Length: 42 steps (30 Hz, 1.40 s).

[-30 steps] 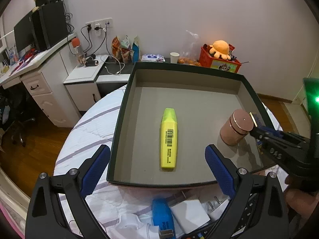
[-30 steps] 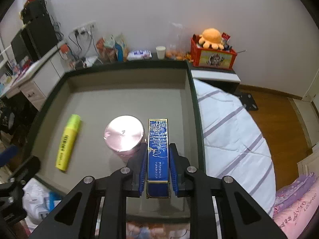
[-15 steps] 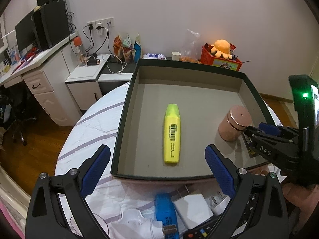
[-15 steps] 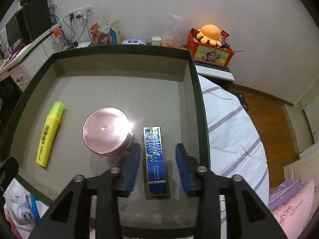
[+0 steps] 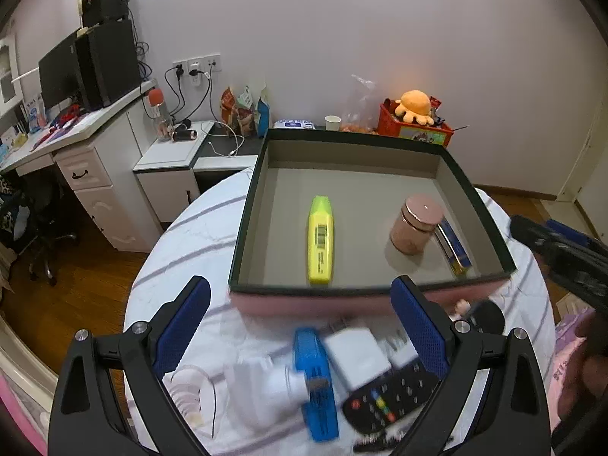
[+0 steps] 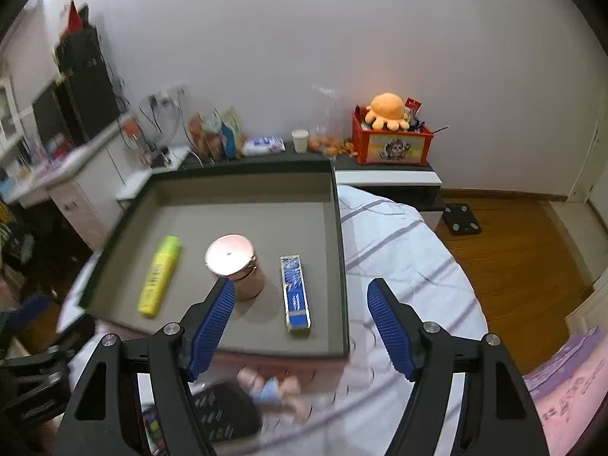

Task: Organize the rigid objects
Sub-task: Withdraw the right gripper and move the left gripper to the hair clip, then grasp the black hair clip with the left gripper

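Lying flat in the box (image 6: 338,235) beside the pink jar (image 6: 235,266) and yellow highlighter (image 6: 157,275), the blue-and-gold stick (image 6: 295,294) is resting free; right gripper (image 6: 300,323) has just been spreading, nothing between its jaws; left gripper (image 5: 300,326) is hovering spread.

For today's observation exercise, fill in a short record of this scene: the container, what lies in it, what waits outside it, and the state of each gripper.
container: open box on a striped cloth
in box: highlighter, pink jar, blue pack, side by side, apart
outside box: remote, blue item, white adapter
left gripper: open, empty, over the loose items
right gripper: open, empty; jaws have just been opening, blue pack lies free in the box
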Motion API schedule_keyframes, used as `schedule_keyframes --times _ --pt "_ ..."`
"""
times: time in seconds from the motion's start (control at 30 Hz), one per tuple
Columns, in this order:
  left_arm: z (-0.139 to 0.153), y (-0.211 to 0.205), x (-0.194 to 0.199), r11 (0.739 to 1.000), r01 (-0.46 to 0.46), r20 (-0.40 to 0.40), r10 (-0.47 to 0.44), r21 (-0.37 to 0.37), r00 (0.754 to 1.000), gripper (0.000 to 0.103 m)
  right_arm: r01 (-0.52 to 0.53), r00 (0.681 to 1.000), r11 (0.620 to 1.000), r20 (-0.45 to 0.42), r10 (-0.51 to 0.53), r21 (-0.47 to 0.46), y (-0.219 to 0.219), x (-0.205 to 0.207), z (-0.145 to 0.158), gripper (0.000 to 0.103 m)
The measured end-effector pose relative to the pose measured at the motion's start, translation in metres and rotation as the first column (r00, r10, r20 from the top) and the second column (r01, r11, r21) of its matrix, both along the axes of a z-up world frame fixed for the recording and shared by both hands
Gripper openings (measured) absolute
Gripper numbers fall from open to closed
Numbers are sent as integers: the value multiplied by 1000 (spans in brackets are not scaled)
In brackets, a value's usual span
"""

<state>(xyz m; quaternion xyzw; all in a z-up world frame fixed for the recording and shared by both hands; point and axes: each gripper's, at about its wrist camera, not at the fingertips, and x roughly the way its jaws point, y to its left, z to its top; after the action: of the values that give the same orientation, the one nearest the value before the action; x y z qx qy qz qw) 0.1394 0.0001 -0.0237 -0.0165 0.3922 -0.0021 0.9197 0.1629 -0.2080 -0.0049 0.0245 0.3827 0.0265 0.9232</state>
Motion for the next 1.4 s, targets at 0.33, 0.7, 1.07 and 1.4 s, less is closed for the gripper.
schedule_keyframes --times 0.33,0.7,1.07,1.4 --pt "-8 -4 -59 1000 17 -32 -17 19 999 98 -37 999 997 16 36 71 3 -88 3 79" --pt "-37 -10 -113 999 28 -127 -31 -24 991 103 -52 997 992 -49 58 113 -4 -132 -25 83" --pt "-68 -70 -102 991 59 -207 -82 -118 975 103 -12 1000 991 -22 15 137 -31 -150 -23 83" --pt "-99 -92 -85 999 -40 -236 33 -26 971 102 5 999 987 -41 1 158 -51 -146 -32 83"
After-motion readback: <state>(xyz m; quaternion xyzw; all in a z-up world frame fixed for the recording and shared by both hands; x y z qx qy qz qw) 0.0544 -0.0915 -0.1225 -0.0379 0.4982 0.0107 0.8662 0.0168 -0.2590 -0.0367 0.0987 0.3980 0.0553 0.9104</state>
